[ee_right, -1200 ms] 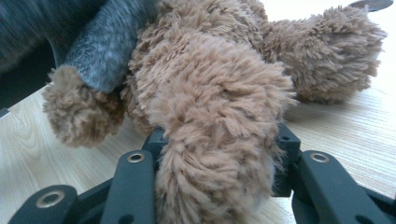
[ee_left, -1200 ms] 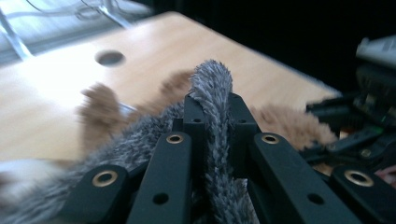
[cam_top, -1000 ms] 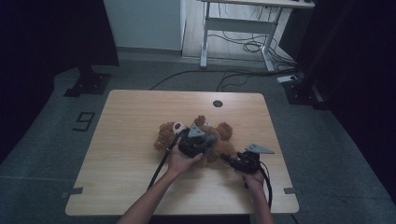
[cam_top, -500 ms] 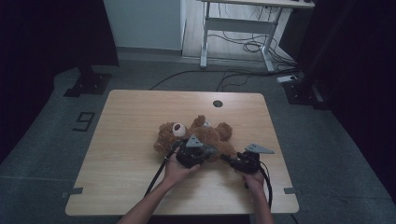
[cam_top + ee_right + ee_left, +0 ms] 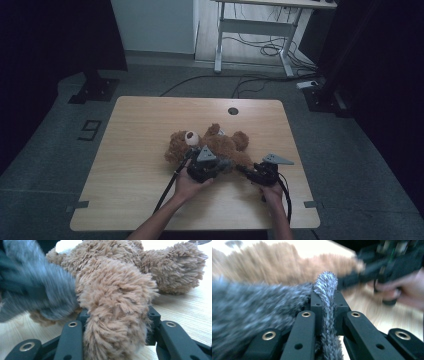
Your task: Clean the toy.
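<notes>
A brown teddy bear [image 5: 215,145] lies on its back on a light wooden table [image 5: 135,150], a little right of and below the middle of the high view. Its head, with a pale muzzle, points toward the left of the frame and its legs toward the right.

The left gripper [image 5: 209,167] sits at the bear's lower edge, just below centre, held by a hand [image 5: 189,182] whose forearm enters from the bottom edge. In the left gripper view its fingers [image 5: 317,305] are closed on a thin fold of grey fuzzy fabric [image 5: 327,292], which stands upright between them in the centre of the frame; more of the same grey fabric spreads blurred across the lower left, with brown fur behind it at the top.

The right gripper [image 5: 255,172] lies just right of the left one in the high view, at the bear's lower right, and carries a grey three-cornered plate [image 5: 277,159]. In the right gripper view its fingers [image 5: 153,315] grip a thick brown furry limb [image 5: 115,315] of the bear, which takes up the centre of the frame. The grey fabric appears blurred at the upper left there, and another limb of the bear rests on the table at the upper right.

A black cable [image 5: 167,187] trails from the left gripper toward the bottom of the high view.
</notes>
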A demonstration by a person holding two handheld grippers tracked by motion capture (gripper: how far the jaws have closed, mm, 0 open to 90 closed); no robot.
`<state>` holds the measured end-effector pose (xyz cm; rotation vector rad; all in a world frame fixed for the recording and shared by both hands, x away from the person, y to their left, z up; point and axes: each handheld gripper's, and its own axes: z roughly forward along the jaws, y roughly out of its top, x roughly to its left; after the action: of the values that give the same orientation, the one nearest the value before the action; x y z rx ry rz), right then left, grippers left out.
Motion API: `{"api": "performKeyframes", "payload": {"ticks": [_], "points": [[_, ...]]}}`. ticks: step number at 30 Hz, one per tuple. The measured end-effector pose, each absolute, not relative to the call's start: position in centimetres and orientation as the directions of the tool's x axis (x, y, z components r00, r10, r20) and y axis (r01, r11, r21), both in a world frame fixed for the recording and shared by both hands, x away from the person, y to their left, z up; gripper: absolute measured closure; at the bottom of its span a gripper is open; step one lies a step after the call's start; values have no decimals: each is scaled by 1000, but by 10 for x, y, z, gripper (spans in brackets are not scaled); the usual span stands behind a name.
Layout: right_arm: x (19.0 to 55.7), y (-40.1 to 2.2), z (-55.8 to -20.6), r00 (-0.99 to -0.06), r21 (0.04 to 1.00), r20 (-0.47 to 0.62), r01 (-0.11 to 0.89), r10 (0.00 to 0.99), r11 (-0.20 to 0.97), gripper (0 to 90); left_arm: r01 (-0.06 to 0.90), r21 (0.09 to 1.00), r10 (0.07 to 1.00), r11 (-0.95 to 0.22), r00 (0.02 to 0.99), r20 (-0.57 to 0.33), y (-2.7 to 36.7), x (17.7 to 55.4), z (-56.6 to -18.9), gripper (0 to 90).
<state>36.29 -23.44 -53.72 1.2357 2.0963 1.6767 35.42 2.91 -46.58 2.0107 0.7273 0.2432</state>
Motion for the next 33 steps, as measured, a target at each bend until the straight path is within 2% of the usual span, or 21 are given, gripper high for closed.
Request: {"api": "performKeyframes", "payload": {"ticks": [5, 9, 14, 23, 33], "points": [[363, -235, -537, -636, 874, 341, 485, 692, 14, 564, 366, 871, 609, -329, 787, -101, 28, 365, -441, 821], [363, -234, -537, -636, 875, 341, 484, 692, 14, 564, 389, 861, 632, -328, 768, -106, 26, 379, -437, 820], [363, -234, -538, -636, 872, 342, 489, 691, 19, 564, 438, 819, 622, -371, 772, -131, 16, 386, -461, 818], [363, -235, -538, -635, 870, 336, 492, 696, 29, 564, 442, 806, 591, -394, 793, -146, 13, 370, -479, 821], [362, -236, -536, -640, 873, 344, 488, 687, 17, 566, 476, 734, 572, -484, 807, -147, 4, 356, -522, 820]]}}
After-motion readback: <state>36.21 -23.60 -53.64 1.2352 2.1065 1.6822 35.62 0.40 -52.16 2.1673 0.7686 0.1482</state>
